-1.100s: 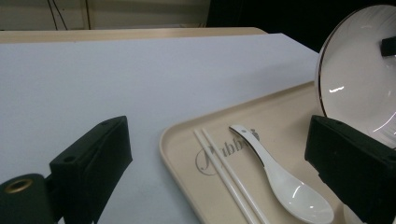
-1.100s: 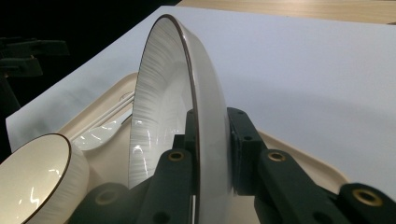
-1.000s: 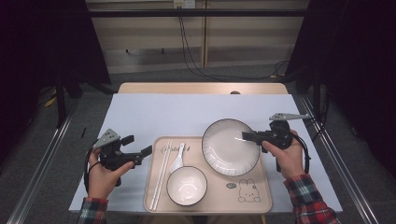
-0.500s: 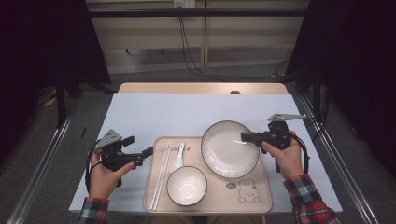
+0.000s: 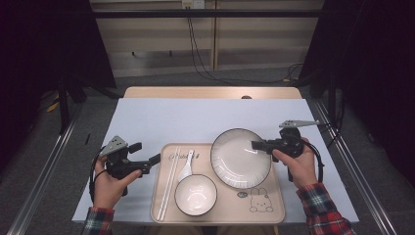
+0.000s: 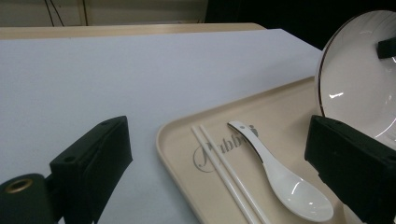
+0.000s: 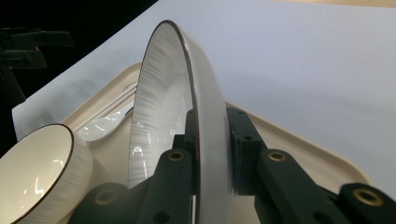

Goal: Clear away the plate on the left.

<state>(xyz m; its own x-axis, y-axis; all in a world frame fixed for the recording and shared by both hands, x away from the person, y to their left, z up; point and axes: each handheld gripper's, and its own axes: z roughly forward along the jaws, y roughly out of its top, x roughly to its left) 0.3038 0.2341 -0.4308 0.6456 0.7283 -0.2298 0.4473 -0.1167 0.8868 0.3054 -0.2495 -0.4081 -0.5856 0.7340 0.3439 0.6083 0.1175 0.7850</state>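
Note:
A white plate with a dark rim [image 5: 240, 157] hangs tilted over the right half of the beige tray [image 5: 230, 208]. My right gripper [image 5: 255, 145] is shut on its right rim. In the right gripper view the plate [image 7: 159, 107] stands on edge, and the jaws of that gripper [image 7: 212, 128] clamp its rim from both sides. My left gripper [image 5: 145, 152] is open just left of the tray, holding nothing. Between its wide jaws [image 6: 219, 135] I see white chopsticks [image 6: 224, 172], a white spoon [image 6: 280, 182] and the plate [image 6: 359, 88] farther off.
On the tray lie the chopsticks [image 5: 169, 183], the spoon [image 5: 186, 169] and a small white bowl [image 5: 195, 194], with a rabbit print at its front right. The tray rests on a pale sheet [image 5: 205, 120] over the table. Dark floor and metal rails flank both sides.

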